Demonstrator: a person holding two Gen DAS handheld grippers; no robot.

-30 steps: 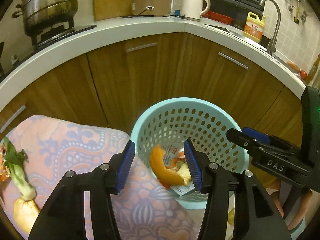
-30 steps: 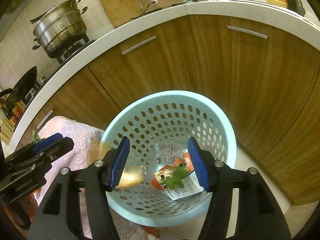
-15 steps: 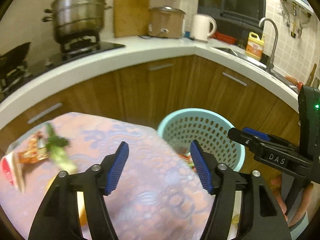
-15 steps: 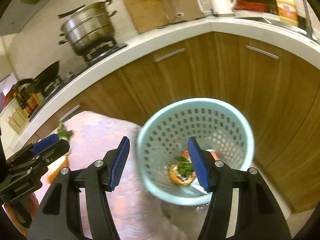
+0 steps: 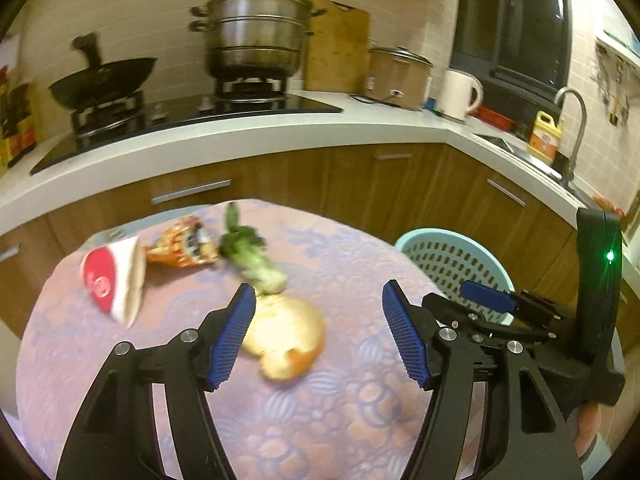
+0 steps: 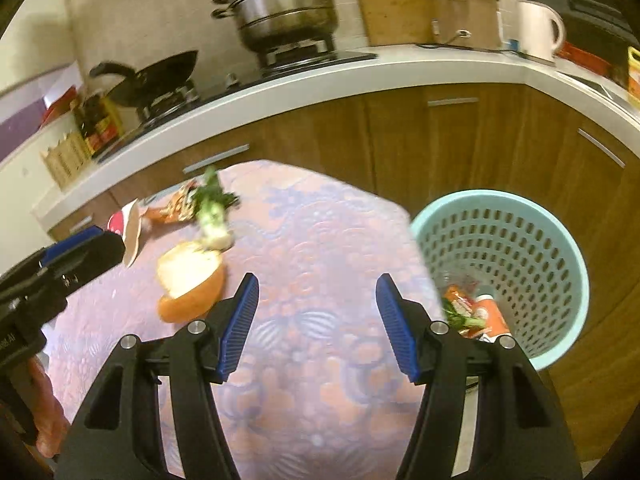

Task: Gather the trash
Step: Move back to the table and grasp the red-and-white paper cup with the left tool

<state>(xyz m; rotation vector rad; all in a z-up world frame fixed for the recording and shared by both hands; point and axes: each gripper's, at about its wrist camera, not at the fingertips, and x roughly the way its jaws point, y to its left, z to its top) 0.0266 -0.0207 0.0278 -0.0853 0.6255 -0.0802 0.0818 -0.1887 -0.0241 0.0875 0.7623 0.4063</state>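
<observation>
My left gripper (image 5: 316,328) hangs over the patterned tablecloth (image 5: 340,400) with fingers spread wide and nothing between them, the orange peel (image 5: 286,340) just ahead at 11 o'clock near the left pad. Bok choy scrap (image 5: 252,258), snack wrapper (image 5: 182,246) and red paper cup (image 5: 112,280) lie further at 10–11. My right gripper (image 6: 318,320) is spread and empty too; teal laundry-style basket (image 6: 560,248) with trash inside sits at 2 o'clock off the table edge.

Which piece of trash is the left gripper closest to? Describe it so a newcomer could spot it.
Start at the table with the pink patterned cloth, left of the teal basket. Right ahead of the open left gripper lies the orange peel: a pale, curled rind, nearer than the green vegetable, wrapper and red-and-white cup.
</observation>
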